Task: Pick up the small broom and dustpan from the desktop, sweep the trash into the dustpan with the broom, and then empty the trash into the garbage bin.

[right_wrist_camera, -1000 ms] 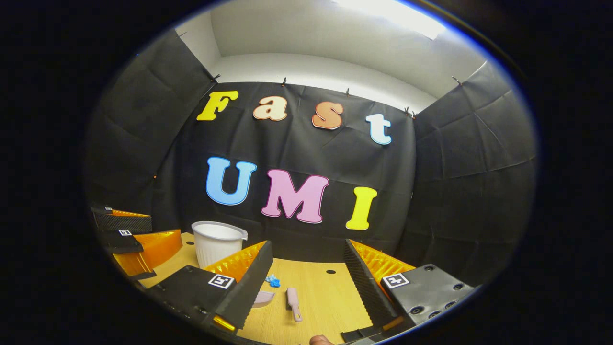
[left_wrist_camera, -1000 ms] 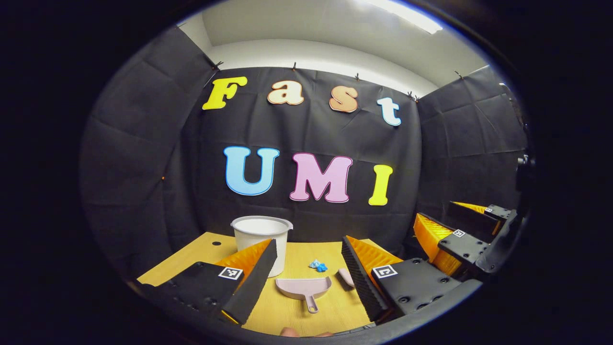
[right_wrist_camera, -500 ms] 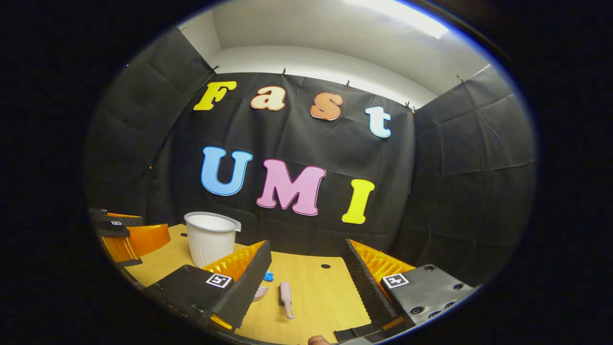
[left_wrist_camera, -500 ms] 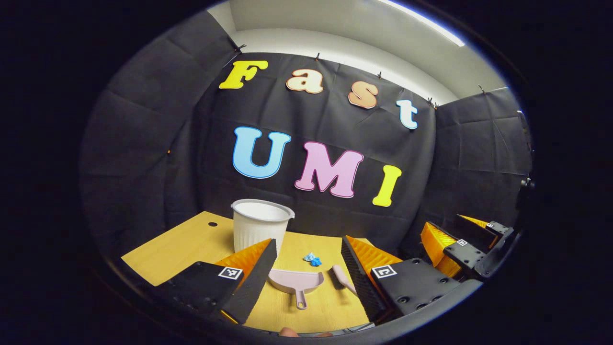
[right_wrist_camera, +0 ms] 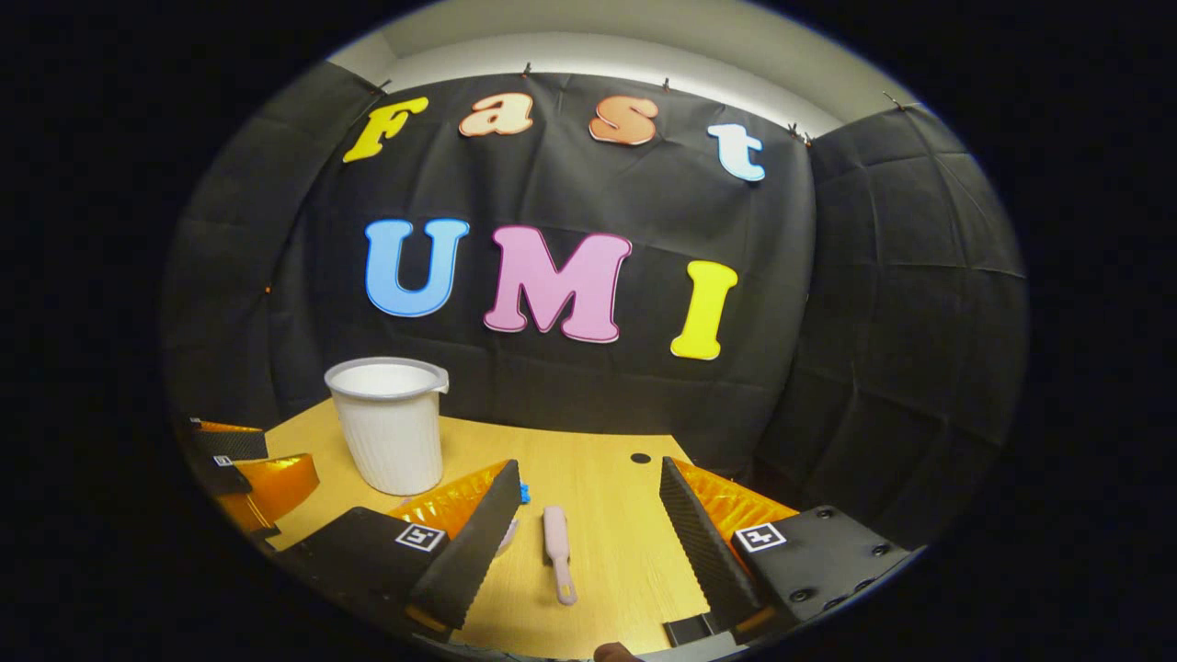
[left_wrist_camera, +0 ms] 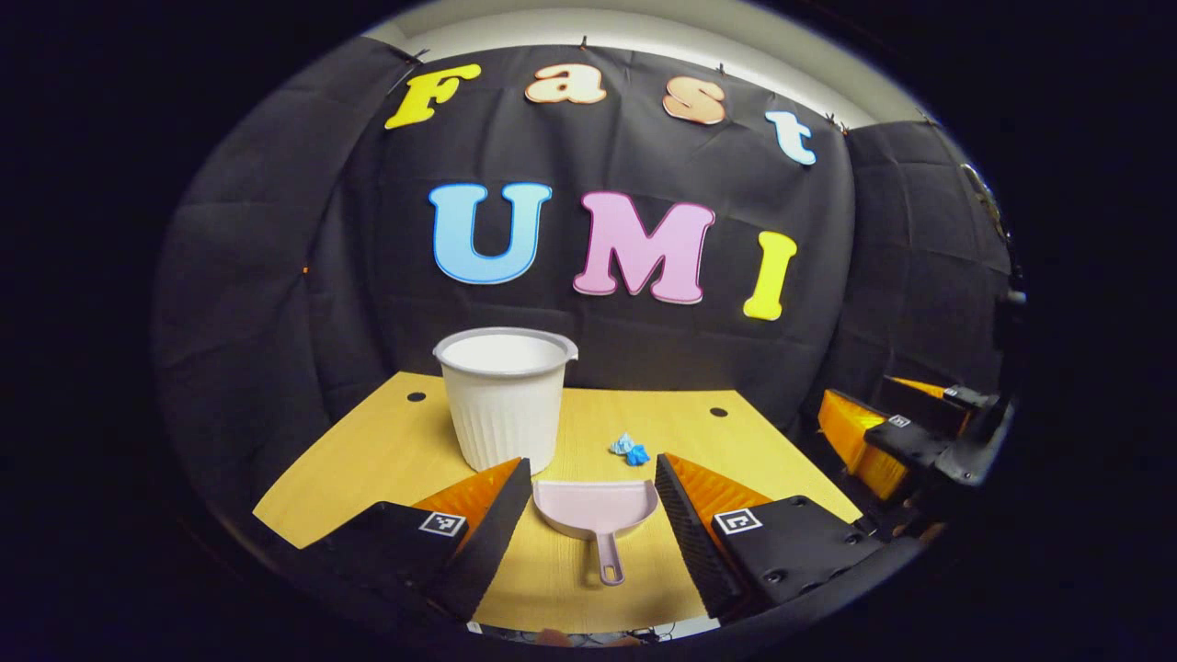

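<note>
Now the left tool (left_wrist_camera: pixel 593 496) hangs above the near part of the wooden surface (left_wrist_camera: pixel 368 460), with its two fingers spread wide and nothing between them but air. Seen between those fingers, the pink dustpan (left_wrist_camera: pixel 596 510) lies flat on the surface, its mouth toward the back wall and its handle pointing toward the camera. Just behind the dustpan, a little to its right, sits the blue trash (left_wrist_camera: pixel 630 449), a small crumpled wad. The white bin (left_wrist_camera: pixel 504 397) stands upright behind the left finger, to the left of the trash and apart from it.

The right tool (right_wrist_camera: pixel 588 515) is also spread open and holds nothing. In the right gripper view the pink broom (right_wrist_camera: pixel 557 550) lies on the surface between the fingers, closer to the left one, with its handle end toward the camera. The dustpan's edge (right_wrist_camera: pixel 508 535) and a bit of the trash (right_wrist_camera: pixel 523 494) show beside the left finger. The bin (right_wrist_camera: pixel 388 423) stands farther back on the left. At the far left edge of this view the left tool (right_wrist_camera: pixel 244 464) appears, low over the surface
</note>
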Demonstrator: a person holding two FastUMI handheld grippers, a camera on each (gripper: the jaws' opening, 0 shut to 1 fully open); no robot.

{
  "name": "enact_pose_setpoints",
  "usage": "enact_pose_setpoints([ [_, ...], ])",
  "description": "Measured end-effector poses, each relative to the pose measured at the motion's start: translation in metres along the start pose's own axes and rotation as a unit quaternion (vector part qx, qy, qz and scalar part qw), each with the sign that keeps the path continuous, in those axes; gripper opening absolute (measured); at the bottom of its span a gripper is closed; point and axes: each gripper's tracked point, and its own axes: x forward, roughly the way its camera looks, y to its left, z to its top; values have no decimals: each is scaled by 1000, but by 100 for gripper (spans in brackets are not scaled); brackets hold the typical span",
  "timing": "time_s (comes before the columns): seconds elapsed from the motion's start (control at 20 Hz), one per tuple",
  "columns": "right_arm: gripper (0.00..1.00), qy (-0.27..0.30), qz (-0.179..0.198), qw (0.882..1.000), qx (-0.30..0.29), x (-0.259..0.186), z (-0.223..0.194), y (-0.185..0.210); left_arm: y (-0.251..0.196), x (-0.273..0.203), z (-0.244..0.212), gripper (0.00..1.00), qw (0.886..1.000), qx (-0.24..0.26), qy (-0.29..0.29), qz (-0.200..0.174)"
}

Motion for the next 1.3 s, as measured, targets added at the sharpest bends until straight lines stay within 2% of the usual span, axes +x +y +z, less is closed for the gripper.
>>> enact_pose_setpoints([
  [0.15, 98, 23, 7, 1000, -6, 38, -14, -9, -16, 45, -49, 80, 995, -15, 99, -4],
  [0.2, 96, 30, 11, 999, -9, 50, -19, -12, -21, 52, -72, 81, 987, -21, 158, -1],
  [0.35, 98, 73, 33, 997, 0, 82, -45, -13, -21, 88, -122, 83, 962, -35, 271, 21],
  [0.55, 98, 134, 81, 988, 1, 111, -85, -3, -16, 123, -150, 83, 929, -48, 364, 44],
  [0.65, 98, 157, 100, 982, 4, 126, -99, -2, -15, 136, -155, 83, 910, -46, 410, 50],
  [0.75, 98, 204, 121, 971, 14, 132, -122, 4, -10, 143, -167, 83, 892, -36, 444, 75],
  [0.8, 99, 241, 134, 961, 13, 124, -138, 9, -8, 150, -174, 83, 885, -28, 457, 85],
  [0.95, 96, 283, 169, 944, -12, 119, -164, 22, -12, 164, -180, 83, 869, -13, 486, 87],
  [1.05, 100, 312, 179, 933, -6, 116, -182, 30, -14, 174, -187, 83, 858, -25, 506, 83],
  [1.1, 96, 333, 178, 926, 2, 111, -191, 31, -16, 176, -190, 83, 852, -36, 517, 75],
  [1.15, 100, 353, 172, 920, 11, 108, -199, 31, -17, 182, -193, 80, 847, -50, 523, 74],
  [1.2, 100, 373, 161, 914, 19, 103, -208, 29, -17, 183, -194, 68, 843, -60, 529, 72],
  [1.25, 100, 388, 152, 909, 30, 99, -213, 26, -16, 185, -192, 64, 843, -60, 530, 70],
  [1.3, 100, 401, 140, 904, 36, 94, -218, 22, -13, 188, -188, 62, 847, -54, 525, 62],
])
